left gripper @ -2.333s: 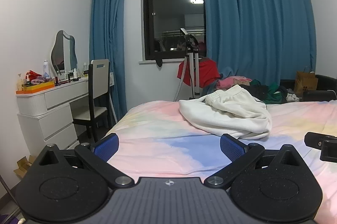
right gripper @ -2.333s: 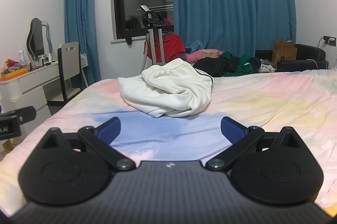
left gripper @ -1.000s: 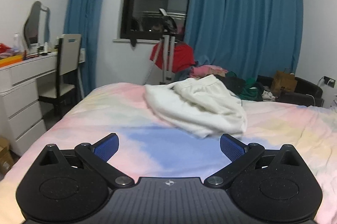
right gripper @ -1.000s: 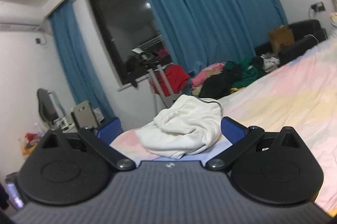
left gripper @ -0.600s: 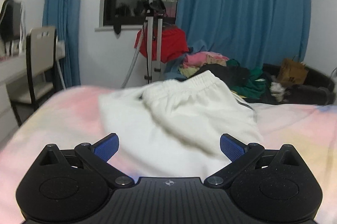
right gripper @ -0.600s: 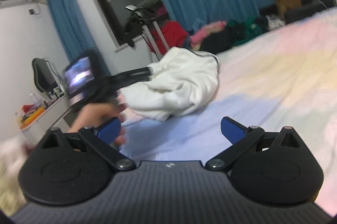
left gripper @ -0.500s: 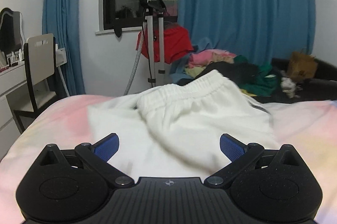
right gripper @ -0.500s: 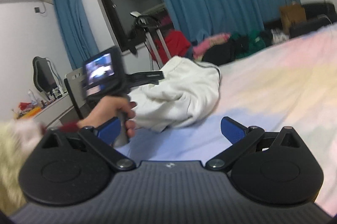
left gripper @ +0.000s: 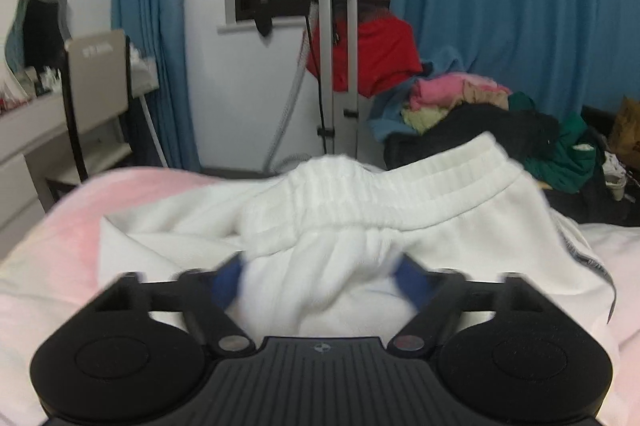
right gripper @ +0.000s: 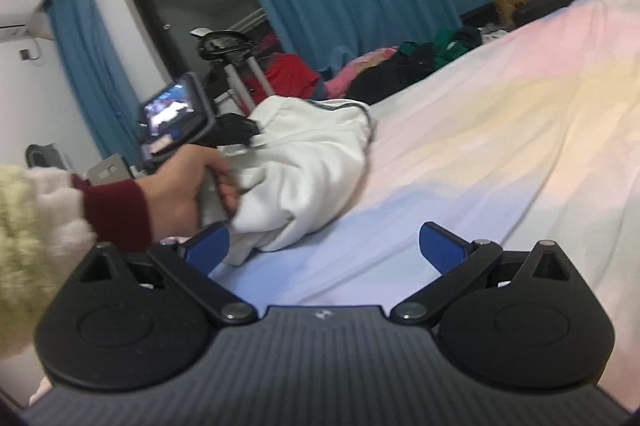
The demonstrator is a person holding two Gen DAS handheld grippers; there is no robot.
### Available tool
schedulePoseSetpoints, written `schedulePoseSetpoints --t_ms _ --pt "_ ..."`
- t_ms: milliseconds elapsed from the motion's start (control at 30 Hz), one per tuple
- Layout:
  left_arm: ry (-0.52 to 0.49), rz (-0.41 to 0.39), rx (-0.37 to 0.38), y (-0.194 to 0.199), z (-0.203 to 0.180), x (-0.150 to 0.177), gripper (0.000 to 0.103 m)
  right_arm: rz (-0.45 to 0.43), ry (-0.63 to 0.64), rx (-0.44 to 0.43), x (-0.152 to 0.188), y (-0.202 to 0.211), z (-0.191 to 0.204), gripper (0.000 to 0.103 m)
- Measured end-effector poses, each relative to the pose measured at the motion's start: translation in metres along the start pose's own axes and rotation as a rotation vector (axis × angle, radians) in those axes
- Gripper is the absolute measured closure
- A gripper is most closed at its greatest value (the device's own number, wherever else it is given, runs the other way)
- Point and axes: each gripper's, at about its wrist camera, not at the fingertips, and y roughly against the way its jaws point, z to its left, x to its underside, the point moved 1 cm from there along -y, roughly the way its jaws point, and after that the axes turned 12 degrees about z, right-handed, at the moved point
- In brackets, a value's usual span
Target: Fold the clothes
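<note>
- White pants (left gripper: pixel 360 222): crumpled heap on bed (right gripper: pixel 500 154), waistband up — not folded.
- Left tool (left gripper: pixel 320 280): pushed into the heap, fingers blurred w/ cloth between; can't tell if clamped.
- Right tool (right gripper: pixel 324 246): fingers apart, empty, hovering near heap — prob. waiting for a free edge.

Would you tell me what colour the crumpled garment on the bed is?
White, with a thin dark stripe along one seam; the left wrist view shows it best.

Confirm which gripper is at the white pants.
The left gripper: its fingers straddle bunched fabric of the white pants. The right gripper hangs open over bare bedsheet.
</note>
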Motion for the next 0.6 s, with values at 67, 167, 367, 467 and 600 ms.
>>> schedulePoseSetpoints --t_ms 67,167,367,467,600 --pt "-0.04 -0.02 0.02 0.012 -0.002 0.0 0.069 -0.007 -0.011 0.006 0.0 -0.002 -0.004 0.0" --pt "-0.101 -0.058 0.042 0.045 -0.004 0.005 0.083 -0.036 0.01 0.012 0.001 0.007 -0.003 0.0" --pt "-0.269 -0.211 0.089 0.152 -0.004 0.035 0.087 -0.11 -0.003 0.023 0.004 0.045 -0.002 0.0" --pt "-0.32 -0.291 0.132 0.215 0.005 0.059 0.087 -0.15 -0.01 0.022 0.005 0.068 0.0 0.0" --pt "-0.365 -0.378 0.166 0.292 0.026 0.105 0.087 -0.186 0.0 0.001 0.006 0.095 0.007 0.0"
